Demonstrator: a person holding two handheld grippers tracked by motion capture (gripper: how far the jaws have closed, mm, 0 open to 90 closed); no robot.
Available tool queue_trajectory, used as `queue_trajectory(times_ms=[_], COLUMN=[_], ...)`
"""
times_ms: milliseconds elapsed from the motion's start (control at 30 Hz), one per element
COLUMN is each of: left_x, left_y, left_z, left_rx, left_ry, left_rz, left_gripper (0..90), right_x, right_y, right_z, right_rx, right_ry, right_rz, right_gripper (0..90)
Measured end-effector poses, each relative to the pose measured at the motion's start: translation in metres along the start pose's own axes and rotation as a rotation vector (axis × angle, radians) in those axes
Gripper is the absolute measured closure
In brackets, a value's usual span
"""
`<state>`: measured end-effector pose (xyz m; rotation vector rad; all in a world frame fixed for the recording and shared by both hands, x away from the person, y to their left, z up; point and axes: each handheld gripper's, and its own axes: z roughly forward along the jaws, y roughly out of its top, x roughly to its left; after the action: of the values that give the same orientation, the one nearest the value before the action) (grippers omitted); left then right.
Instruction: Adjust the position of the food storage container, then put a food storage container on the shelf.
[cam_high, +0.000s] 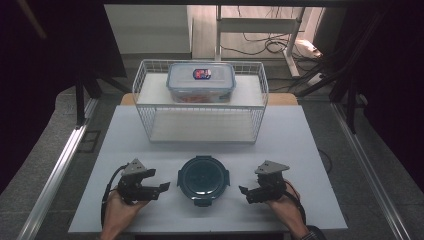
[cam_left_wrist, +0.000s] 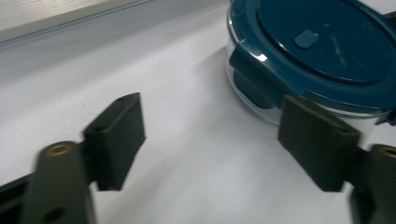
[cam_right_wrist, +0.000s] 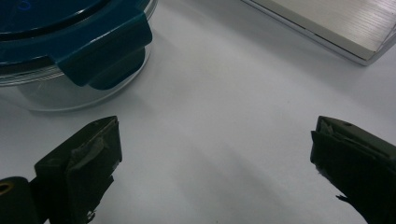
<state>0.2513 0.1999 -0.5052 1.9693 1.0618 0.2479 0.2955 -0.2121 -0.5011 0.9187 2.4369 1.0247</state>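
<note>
A round glass container with a dark teal clip-on lid (cam_high: 203, 179) sits near the front middle of the white table. My left gripper (cam_high: 161, 188) rests just left of it, open and empty. My right gripper (cam_high: 245, 193) rests just right of it, also open and empty. In the left gripper view the container (cam_left_wrist: 322, 51) lies ahead at the upper right, past the right jaw, with a lid clasp facing me. In the right gripper view the container (cam_right_wrist: 70, 51) is at the upper left, its clasp hanging down over the glass wall.
A white wire basket rack (cam_high: 200, 102) stands at the back middle of the table (cam_high: 295, 150). On its upper shelf lies a rectangular clear box with a blue-grey lid (cam_high: 201, 81). Metal rails run along both sides of the table.
</note>
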Motion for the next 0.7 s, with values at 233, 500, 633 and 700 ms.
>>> queue_trajectory(times_ms=[233,500,633,700], left_x=[0.002,0.012,0.014,0.016], left_y=[-0.007,-0.012,-0.013,-0.014], left_z=[0.007,0.007,0.009,0.01], left_rx=[0.041,0.009,-0.001,-0.019], left_ry=[-0.037,-0.033,-0.069,-0.121], left_rz=[0.038,0.03,0.027,0.025], left_gripper=[5.8,0.8,0.0,0.0], right_x=[0.0,0.0,0.0,0.0], right_y=[0.0,-0.001,0.0,0.0], right_z=[0.0,0.001,0.001,0.001], right_rx=[0.003,0.007,0.001,0.0], right_ry=[0.006,0.01,0.015,0.014], right_rz=[0.0,-0.003,0.001,0.001], right_gripper=[1.8,1.7,1.5,1.1])
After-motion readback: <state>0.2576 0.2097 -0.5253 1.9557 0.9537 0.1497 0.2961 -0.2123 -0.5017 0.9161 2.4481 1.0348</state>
